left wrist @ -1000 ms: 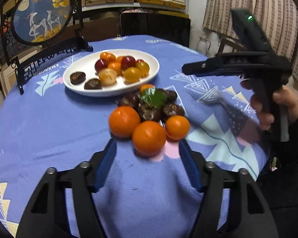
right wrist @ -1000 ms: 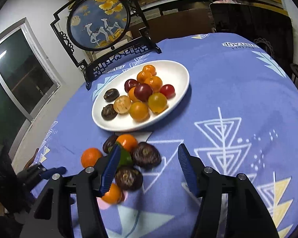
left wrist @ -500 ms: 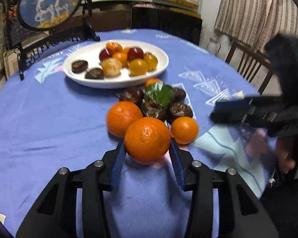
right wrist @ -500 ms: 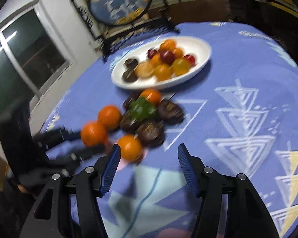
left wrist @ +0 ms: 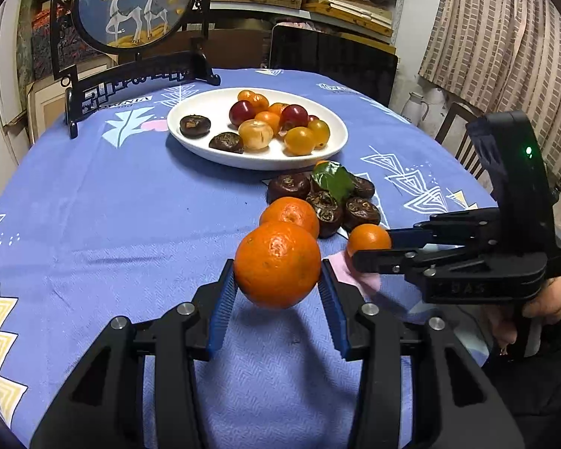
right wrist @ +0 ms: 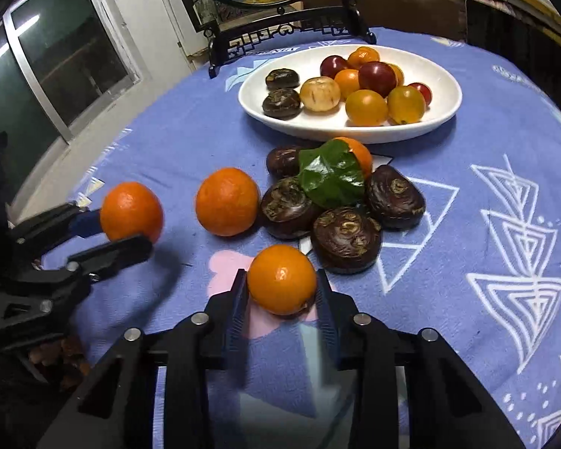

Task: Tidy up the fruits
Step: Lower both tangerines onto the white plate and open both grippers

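Observation:
My left gripper [left wrist: 277, 284] is shut on a large orange [left wrist: 277, 263] and holds it above the blue tablecloth; it also shows in the right wrist view [right wrist: 131, 211]. My right gripper [right wrist: 282, 292] is shut on a small orange [right wrist: 281, 278], low over the cloth; this orange also shows in the left wrist view [left wrist: 368, 239]. A third orange [right wrist: 227, 201] lies beside several dark water chestnuts [right wrist: 346, 238] and a leafed orange [right wrist: 333, 172]. The white plate [right wrist: 441, 116] behind holds mixed small fruits.
A black framed deer screen [left wrist: 131, 11] stands at the table's far edge behind the plate. A dark chair back [left wrist: 333, 60] and a curtain [left wrist: 505, 30] lie beyond the table. A window [right wrist: 63, 60] is on the left.
My left gripper closed on the large orange and lifted it. My right gripper swung down to the small orange and closed on it.

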